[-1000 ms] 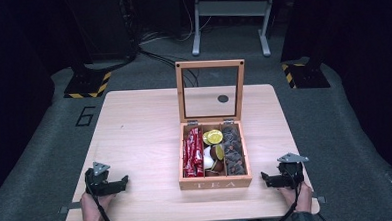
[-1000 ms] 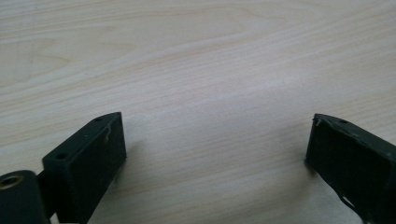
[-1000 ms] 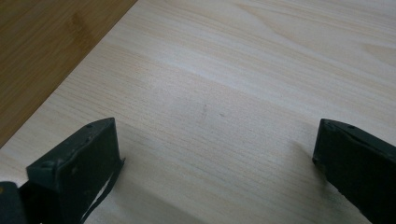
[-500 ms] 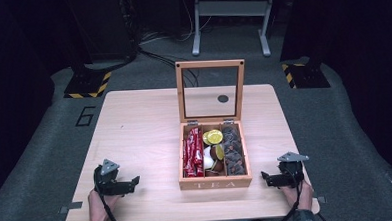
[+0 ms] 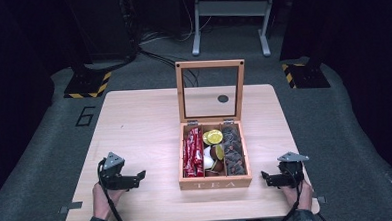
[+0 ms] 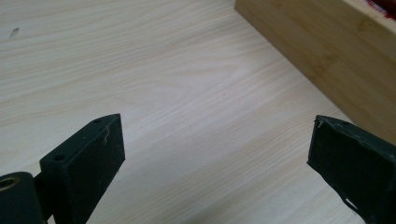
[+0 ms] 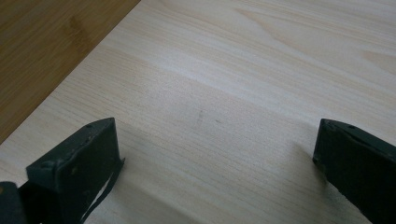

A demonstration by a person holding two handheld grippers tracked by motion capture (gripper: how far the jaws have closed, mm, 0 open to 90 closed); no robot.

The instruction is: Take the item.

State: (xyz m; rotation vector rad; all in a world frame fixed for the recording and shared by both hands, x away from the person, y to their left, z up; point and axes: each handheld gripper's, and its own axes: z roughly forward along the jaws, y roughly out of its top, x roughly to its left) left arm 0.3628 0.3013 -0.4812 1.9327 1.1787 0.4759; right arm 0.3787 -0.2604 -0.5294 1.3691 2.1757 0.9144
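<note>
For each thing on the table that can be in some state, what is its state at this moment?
Tea box: open, filled.
Lid: raised upright on its hinges.
Red packets: standing in the left compartment.
Dark packets: in the right compartment.
Left hand-held gripper: open, empty, low over the table, left of the box.
Right hand-held gripper: open, empty, right of the box.

1. The counter (image 5: 144,127) is a pale wood top with rounded corners, standing on a grey floor (image 5: 46,162).
2. A wooden tea box (image 5: 215,182) sits on it right of centre, lid raised upright.
3. A small dark round spot (image 5: 223,98) lies behind the box.
</note>
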